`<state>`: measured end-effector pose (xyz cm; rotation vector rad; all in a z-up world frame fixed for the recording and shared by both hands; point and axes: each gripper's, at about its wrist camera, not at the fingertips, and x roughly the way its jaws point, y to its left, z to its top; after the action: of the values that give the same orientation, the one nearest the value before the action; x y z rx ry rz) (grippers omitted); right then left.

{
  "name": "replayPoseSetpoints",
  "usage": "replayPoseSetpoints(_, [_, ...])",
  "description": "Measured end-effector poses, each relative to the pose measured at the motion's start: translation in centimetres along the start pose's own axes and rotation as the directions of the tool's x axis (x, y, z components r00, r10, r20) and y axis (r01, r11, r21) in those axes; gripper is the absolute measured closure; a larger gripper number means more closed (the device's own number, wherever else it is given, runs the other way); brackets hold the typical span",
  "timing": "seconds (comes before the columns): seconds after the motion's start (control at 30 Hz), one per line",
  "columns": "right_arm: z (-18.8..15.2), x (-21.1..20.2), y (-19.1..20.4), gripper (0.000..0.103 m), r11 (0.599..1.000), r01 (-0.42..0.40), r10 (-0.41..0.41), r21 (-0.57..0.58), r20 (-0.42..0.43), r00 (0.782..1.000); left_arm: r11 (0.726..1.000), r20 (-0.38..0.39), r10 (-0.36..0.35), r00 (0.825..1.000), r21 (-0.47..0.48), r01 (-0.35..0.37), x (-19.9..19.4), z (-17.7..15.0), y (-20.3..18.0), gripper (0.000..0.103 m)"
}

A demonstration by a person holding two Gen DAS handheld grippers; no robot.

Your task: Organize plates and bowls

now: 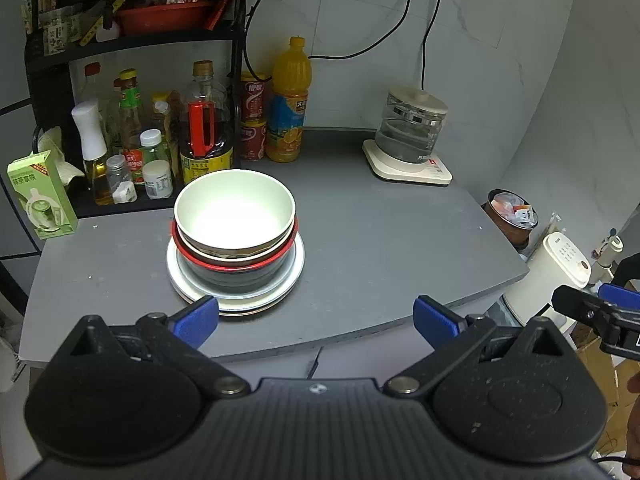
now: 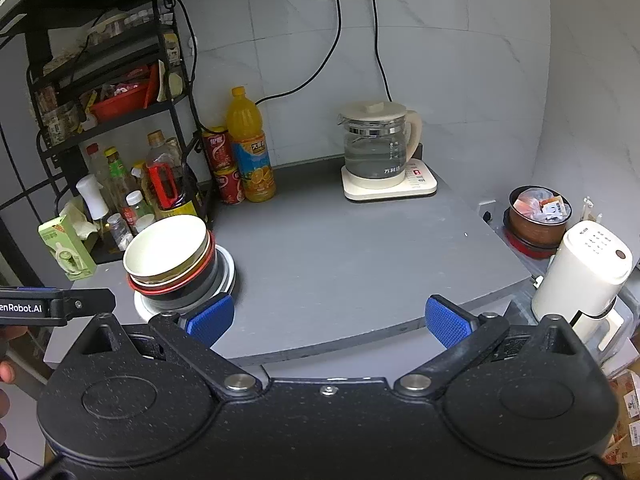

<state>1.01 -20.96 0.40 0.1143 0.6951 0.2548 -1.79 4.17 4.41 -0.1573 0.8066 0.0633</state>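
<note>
A stack stands on the grey counter (image 1: 380, 240): a cream bowl (image 1: 235, 210) on top, nested in a red-rimmed black bowl (image 1: 236, 270), on white plates (image 1: 240, 300). My left gripper (image 1: 316, 320) is open just in front of the stack, over the counter's front edge, holding nothing. In the right wrist view the same cream bowl (image 2: 166, 246), red-rimmed bowl (image 2: 180, 286) and plates (image 2: 228, 268) sit at the left. My right gripper (image 2: 328, 320) is open and empty, to the right of the stack. Its body also shows in the left wrist view at far right.
A black rack (image 1: 132, 40) with sauce bottles (image 1: 204, 128), a green box (image 1: 42, 196), red cans (image 1: 253, 116) and an orange juice bottle (image 1: 290, 100) line the back left. A glass kettle (image 1: 412, 132) on its base stands back right. A white appliance (image 2: 584, 272) and a bin (image 2: 538, 216) sit beyond the counter's right edge.
</note>
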Motion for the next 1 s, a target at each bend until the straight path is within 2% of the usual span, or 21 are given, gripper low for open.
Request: replayPoseSetpoints(1.0, [0.4, 0.9, 0.5, 0.000, 1.000, 0.011, -0.011, 0.003, 0.004, 1.000, 1.000, -0.011, -0.009, 1.000, 0.018, 0.009, 1.3, 1.1, 0.0, 0.000])
